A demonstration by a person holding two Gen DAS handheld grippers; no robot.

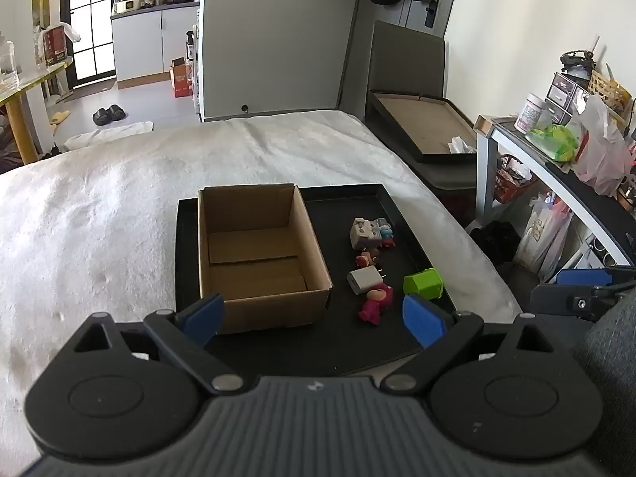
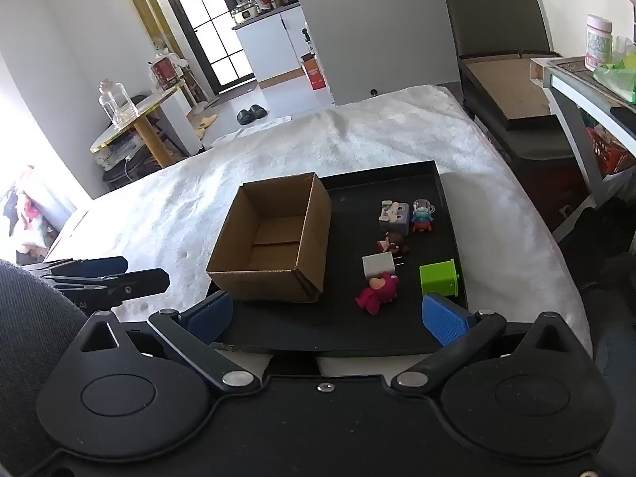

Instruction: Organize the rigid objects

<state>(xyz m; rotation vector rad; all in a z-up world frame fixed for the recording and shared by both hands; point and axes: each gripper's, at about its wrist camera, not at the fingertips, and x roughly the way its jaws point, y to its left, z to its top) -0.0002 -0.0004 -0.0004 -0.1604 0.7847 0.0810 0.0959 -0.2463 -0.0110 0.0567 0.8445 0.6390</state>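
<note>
A black tray (image 1: 357,198) (image 2: 445,183) lies on a white fluffy cover. An open, empty cardboard box (image 1: 258,254) (image 2: 274,242) stands in its left half. To the box's right lie small rigid objects: a white plug adapter (image 1: 362,280) (image 2: 379,265), a pink figure (image 1: 377,302) (image 2: 377,290), a green block (image 1: 423,283) (image 2: 439,278), a grey-white toy (image 1: 363,232) (image 2: 393,214), a blue-red figure (image 2: 422,214) and a small dark-red figure (image 1: 367,258) (image 2: 393,243). My left gripper (image 1: 314,318) and right gripper (image 2: 326,318) hover open at the tray's near edge, holding nothing.
The white cover (image 1: 119,206) spreads left and beyond the tray. At the right stand a dark bench with a brown-lined frame (image 1: 421,127) and a cluttered side table (image 1: 556,147). A round table with a glass jar (image 2: 115,103) stands far left.
</note>
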